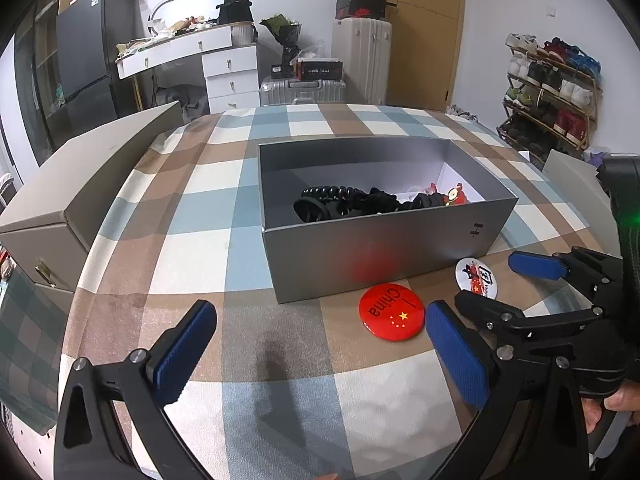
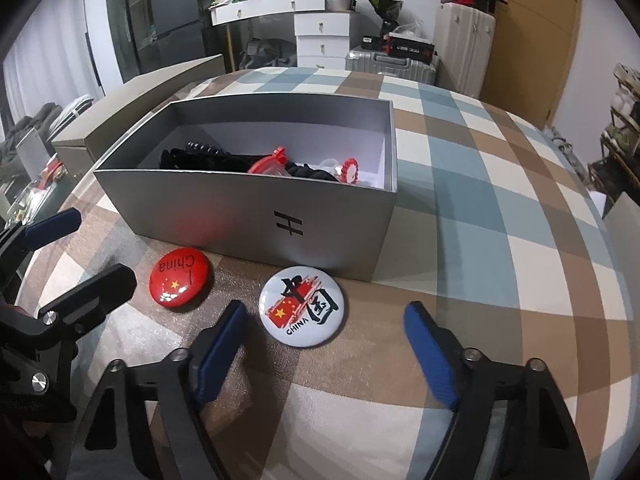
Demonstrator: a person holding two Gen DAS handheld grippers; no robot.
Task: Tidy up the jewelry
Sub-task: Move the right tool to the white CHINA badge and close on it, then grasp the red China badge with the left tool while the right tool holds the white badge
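Right gripper (image 2: 324, 344), fingers spread, hovers at the white badge (image 2: 303, 305); next, pinch and lift it into the grey box (image 2: 240, 216); left gripper (image 1: 316, 344) spread, empty.

Left wrist view: close, angled down over the checked cloth, facing the grey box (image 1: 384, 216).
Right wrist view: likewise, from the right.
Shared: grey box (image 2: 256, 196), red badge (image 1: 391, 312), white badge (image 2: 303, 305).
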